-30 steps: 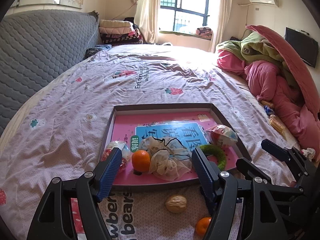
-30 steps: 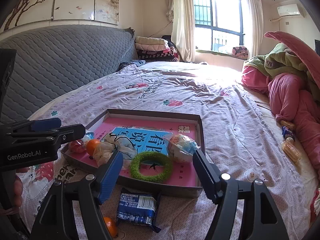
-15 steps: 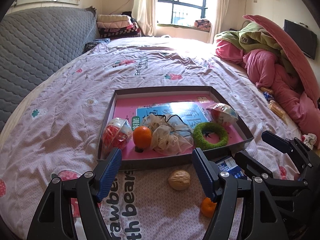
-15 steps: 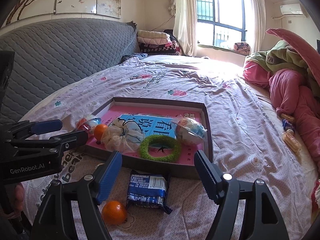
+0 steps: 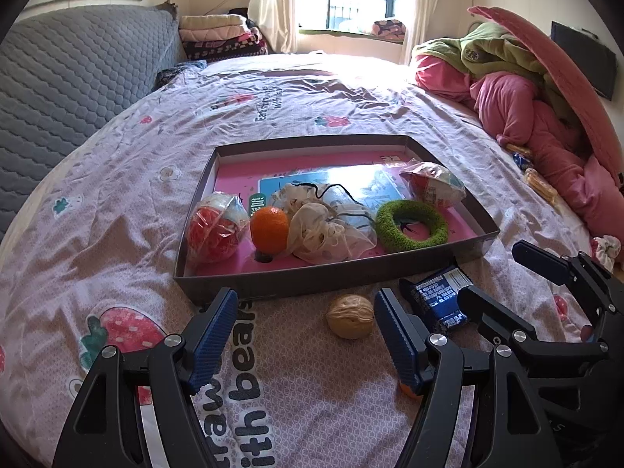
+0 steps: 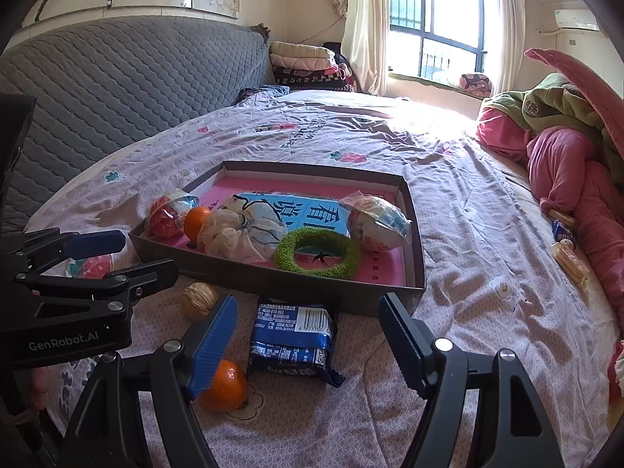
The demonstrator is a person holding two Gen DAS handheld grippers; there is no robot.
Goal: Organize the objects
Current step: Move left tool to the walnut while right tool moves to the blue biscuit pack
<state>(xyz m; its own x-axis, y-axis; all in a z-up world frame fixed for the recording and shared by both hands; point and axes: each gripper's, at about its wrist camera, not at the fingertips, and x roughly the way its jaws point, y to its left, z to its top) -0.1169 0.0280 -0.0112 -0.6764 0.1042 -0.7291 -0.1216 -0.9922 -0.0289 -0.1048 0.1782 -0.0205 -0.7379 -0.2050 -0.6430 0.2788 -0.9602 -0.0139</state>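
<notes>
Approach step, by my read: you hover both tongs over the bed [image 5: 117, 179], left tongs [image 5: 306, 335] and right tongs [image 6: 308, 335] spread, pinching nothing. Tray [image 6: 296, 277] already holds several items. Packet [image 6: 292, 335], orange [image 6: 226, 388] and walnut [image 5: 350, 316] lie loose just outside its near wall. Next: close on one, lift it over the wall. Walnut is small, rounded, likely to roll.

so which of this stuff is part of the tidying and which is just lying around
Part of the job:
- shallow dark cardboard tray
- tan wrinkled walnut
- blue foil snack packet
- loose orange mandarin
- open left gripper and open right gripper

Just lying about:
- pink and green bedding heap
- folded blanket stack
</notes>
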